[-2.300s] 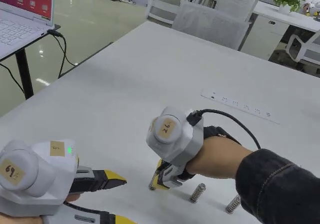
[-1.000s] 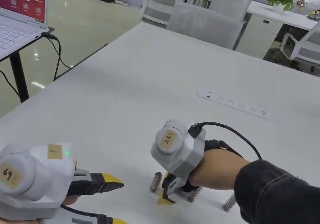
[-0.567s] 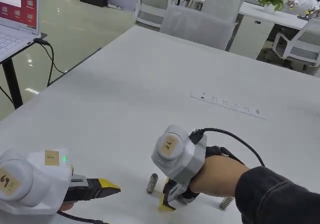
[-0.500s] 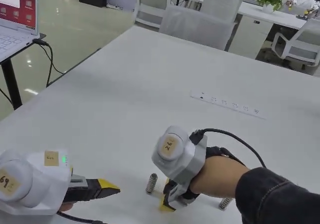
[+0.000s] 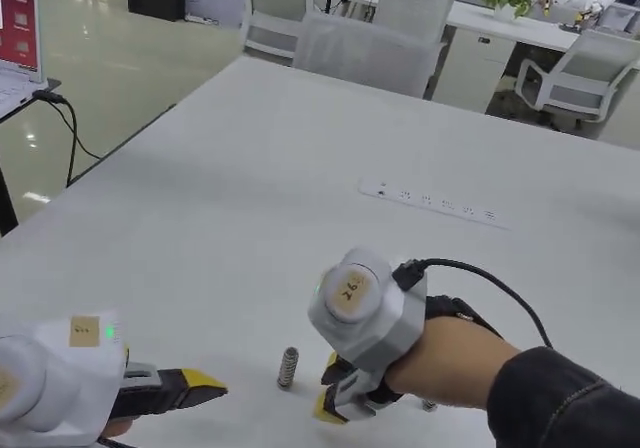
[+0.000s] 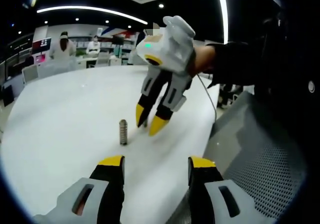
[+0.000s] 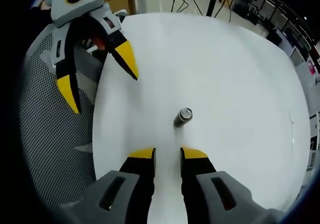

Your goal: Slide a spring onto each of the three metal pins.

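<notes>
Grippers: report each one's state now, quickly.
Left gripper: open wide, holding nothing.
Right gripper: open by a narrow gap, holding nothing.

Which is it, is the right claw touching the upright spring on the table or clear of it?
Apart. In the right gripper view, bare table shows between the tips of the right claw and the spring ahead of them.

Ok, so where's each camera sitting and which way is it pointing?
Head view: on the head, facing down at the table, spring, left gripper, right gripper; a sleeve shows.
Left gripper view: on the left gripper, facing along its open jaws toward spring and right gripper.
Right gripper view: on the right gripper, facing down past its jaws at the spring.
Shared: all three show the spring.
</notes>
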### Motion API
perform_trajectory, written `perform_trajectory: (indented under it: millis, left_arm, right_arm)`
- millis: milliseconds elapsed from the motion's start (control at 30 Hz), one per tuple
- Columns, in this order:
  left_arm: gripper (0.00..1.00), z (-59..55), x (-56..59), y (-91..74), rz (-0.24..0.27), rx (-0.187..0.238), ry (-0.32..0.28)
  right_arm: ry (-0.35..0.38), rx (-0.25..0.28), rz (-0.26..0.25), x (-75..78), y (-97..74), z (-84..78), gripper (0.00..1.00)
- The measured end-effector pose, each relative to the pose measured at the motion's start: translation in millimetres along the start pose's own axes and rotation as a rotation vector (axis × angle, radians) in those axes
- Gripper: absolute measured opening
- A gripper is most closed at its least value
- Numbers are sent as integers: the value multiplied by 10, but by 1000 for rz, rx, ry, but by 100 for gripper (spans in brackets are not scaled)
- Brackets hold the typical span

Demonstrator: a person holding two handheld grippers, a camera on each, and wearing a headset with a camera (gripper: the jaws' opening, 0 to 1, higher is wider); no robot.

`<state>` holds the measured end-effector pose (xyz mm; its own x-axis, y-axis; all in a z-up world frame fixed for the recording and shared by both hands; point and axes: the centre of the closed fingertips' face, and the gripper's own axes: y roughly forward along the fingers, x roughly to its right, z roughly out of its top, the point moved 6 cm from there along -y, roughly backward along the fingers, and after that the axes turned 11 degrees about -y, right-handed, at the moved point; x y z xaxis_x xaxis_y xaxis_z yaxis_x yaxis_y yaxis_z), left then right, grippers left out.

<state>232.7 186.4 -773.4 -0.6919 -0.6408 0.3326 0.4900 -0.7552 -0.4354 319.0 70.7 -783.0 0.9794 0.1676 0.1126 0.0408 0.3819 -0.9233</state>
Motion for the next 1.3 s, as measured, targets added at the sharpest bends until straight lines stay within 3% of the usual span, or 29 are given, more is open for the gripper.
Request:
perform_trajectory:
  millis: [367,700,1100,1300]
  left_arm:
    - [45,25,-9,-14,4,29,-12]
    - [45,39,23,-1,-1,31,-15]
    - [48,48,41,11,-4,35,-27]
    - [49,41,42,20,-8,29,-32]
  right_arm:
    - [26,65,-56,-190,-186,-45,17]
    - [79,173,-105,-442,-314,-186,16]
    - [174,279,-159,-599,-332,-369,15]
    - [229,306,-179,-588,-359,-495,16]
